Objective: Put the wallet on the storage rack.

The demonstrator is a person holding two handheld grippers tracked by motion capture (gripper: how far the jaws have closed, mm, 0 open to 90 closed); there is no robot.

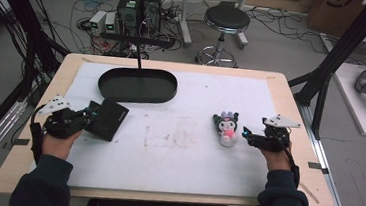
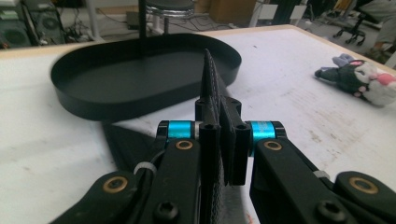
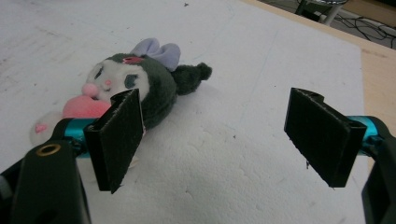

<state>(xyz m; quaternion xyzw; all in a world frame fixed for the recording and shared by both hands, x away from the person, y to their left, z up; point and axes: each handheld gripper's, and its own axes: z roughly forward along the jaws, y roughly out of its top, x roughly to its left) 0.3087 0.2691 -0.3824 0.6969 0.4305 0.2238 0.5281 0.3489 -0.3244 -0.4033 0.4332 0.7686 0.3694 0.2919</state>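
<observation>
Currently left hand-held gripper (image 1: pixel 88 113) clamping edge of flat black wallet (image 1: pixel 106 120), left of frame, near black tray (image 1: pixel 137 85). Wallet looking light, thin, stiff-ish, textured; edge pinch gripping adequately. Right hand-held gripper (image 1: pixel 246 135) gaping beside plush toy (image 1: pixel 226 127).

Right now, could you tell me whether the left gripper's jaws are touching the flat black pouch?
Touching. In the left gripper view, the left gripper has its jaws closed on the edge of the flat black pouch, which stands pinched between them.

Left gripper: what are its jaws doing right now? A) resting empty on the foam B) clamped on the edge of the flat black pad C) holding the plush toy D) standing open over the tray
B: the left gripper has its jaws pressed together on the thin black pad, lifting its edge beside the tray.
</observation>
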